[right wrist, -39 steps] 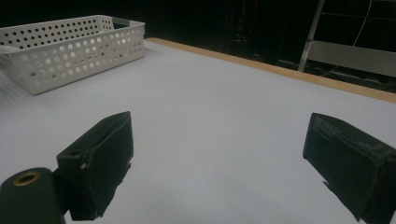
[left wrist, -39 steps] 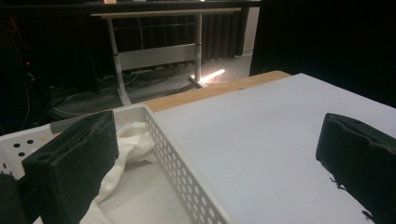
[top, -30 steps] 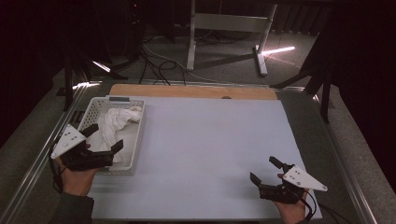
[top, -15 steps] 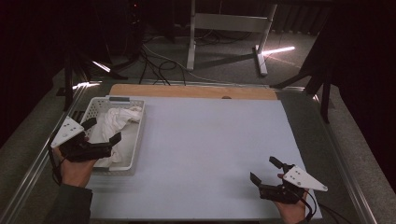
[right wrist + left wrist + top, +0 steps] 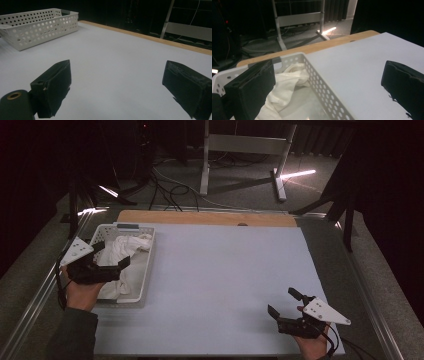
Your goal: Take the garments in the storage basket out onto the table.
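Left gripper (image 5: pixel 107 254) released, jaws wide apart, hovering over the near end of the white basket (image 5: pixel 145 270) at the tabletop (image 5: pixel 225 270) left edge. White cloth (image 5: pixel 125 250) lies bunched inside the basket. Right gripper (image 5: pixel 286 304) released, empty, at the near right corner.

White mat (image 5: pixel 225 270) lies open between both grippers; basket (image 5: pixel 145 270) wall blocks the left edge.

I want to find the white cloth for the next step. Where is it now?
In the high view the white cloth lies inside the white basket at the table's left side, under the open left gripper.
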{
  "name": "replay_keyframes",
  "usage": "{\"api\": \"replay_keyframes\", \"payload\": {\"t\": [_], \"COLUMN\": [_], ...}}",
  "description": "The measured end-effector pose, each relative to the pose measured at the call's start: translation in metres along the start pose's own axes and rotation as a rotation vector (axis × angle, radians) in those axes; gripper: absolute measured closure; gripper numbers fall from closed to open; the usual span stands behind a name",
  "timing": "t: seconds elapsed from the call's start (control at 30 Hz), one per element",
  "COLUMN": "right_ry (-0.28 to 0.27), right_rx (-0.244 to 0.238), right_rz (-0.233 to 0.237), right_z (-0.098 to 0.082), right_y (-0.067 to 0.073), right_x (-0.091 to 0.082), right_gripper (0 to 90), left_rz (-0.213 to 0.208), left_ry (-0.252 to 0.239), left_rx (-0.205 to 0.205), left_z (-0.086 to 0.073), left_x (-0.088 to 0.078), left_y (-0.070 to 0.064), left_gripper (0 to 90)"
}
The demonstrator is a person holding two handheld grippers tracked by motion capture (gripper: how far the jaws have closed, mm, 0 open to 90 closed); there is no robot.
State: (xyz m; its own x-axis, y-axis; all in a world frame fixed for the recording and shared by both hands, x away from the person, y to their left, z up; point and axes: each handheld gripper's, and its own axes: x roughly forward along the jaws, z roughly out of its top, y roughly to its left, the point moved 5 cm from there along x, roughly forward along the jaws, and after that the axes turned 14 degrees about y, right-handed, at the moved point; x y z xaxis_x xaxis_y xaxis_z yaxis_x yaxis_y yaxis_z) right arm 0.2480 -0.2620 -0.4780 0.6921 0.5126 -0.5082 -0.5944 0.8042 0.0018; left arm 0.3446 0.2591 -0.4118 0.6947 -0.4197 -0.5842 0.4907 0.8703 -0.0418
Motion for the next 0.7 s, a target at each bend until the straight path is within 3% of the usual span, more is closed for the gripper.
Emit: {"api": "replay_keyframes", "payload": {"t": [0.4, 0.7], "right_ry": [-0.001, -0.001], "right_rx": [-0.002, -0.003], "right_rz": [0.004, 0.003], "right_z": [0.0, 0.0], "right_y": [0.001, 0.001], "right_x": [0.0, 0.0], "right_gripper": [8.4, 8.4], "left_rz": [0.036, 0.067], "left_ry": [0.026, 0.064], "left_rx": [-0.039, -0.094], "left_z": [-0.002, -0.008], "left_x": [0.015, 0.025], "left_y": [0.017, 0.036], "left_gripper": [0.5, 0.2]}}
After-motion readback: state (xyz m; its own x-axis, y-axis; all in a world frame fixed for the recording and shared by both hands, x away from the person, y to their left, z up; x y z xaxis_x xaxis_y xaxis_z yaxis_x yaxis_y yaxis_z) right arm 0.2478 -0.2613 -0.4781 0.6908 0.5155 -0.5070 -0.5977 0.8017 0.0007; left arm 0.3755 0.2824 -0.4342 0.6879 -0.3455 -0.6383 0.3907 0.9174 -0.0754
